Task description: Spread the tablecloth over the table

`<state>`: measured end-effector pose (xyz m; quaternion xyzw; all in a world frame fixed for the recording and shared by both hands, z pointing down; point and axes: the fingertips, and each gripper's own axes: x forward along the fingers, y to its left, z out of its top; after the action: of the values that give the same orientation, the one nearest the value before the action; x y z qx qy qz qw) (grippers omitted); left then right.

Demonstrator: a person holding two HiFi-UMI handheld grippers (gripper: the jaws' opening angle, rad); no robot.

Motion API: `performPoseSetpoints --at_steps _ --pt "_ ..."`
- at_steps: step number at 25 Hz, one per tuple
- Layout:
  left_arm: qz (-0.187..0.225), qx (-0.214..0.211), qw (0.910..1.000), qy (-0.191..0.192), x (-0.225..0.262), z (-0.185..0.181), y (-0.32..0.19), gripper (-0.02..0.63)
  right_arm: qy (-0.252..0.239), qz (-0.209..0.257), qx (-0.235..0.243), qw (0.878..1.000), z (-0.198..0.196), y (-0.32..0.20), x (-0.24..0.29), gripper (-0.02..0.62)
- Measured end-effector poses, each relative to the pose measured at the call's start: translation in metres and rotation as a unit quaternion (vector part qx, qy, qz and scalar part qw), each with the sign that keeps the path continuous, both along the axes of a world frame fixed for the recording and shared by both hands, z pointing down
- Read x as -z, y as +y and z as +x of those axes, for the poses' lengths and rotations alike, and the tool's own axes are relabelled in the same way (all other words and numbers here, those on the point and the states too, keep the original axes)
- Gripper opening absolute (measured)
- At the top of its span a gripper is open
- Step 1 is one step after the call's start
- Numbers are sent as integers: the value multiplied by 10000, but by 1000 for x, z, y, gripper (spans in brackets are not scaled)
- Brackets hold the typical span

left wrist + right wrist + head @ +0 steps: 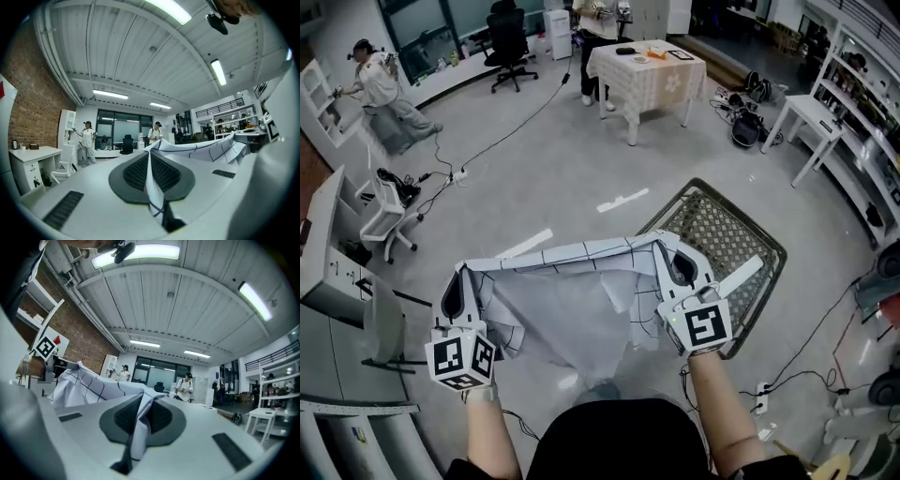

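Dark clothing on the person's chest fills the bottom of the head view and hides the lowest folds of the tablecloth [572,305], so how far the cloth hangs cannot be seen. Both bare forearms reach forward from there, side by side and roughly level, each hand wrapped around a tool whose marker cube faces up. The left gripper [453,292] holds the cloth's left top corner and the right gripper [682,269] holds the right top corner. The white, black-lined fabric is stretched between them in the air and sags in the middle above the grey floor [562,178]. In the left gripper view the left gripper [150,157] has its jaws pressed together on a thin fold of cloth that runs up between the black pads. The right gripper view shows the same for the right gripper [142,405], clamped on a bunched edge. Just right of the cloth stands a dark mesh-topped table [727,234]; its near left corner is covered by the cloth and the right tool, and whether fabric touches it cannot be told. Far off stands a covered table [649,75], with a person [598,23] behind it cut off by the top edge. Another person [380,89] stands at the far left.
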<state>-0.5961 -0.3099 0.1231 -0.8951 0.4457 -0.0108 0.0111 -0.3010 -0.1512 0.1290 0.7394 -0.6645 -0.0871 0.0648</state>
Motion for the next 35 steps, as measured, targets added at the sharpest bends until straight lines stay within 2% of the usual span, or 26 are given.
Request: performPoseSetpoints --at_steps 6,9,13,16,21,25,31,35 --pt "275 503 9983 -115 23 -15 -68 17 79 52 654 9978 8 -119 12 15" --pt "391 691 9967 -154 39 -13 -95 17 276 8 974 9949 15 -169 21 15" --pt "571 814 9947 -258 42 -8 -107 17 621 20 1269 9900 23 -205 20 15" --pt "737 805 9933 -369 43 2 -113 17 683 42 1372 9882 36 -230 19 15" --pt "903 854 9909 -520 96 59 -147 17 1104 5 1594 9810 93 -294 71 15" --pt "1044 759 9897 -615 124 101 -156 17 1475 72 1577 9764 133 -319 106 15" --pt "1172 488 9898 -648 163 168 -148 17 1811 458 1346 9731 197 -325 176 15" --pt "1070 198 9917 -686 172 215 -140 17 1962 591 1130 9722 243 -313 203 15"
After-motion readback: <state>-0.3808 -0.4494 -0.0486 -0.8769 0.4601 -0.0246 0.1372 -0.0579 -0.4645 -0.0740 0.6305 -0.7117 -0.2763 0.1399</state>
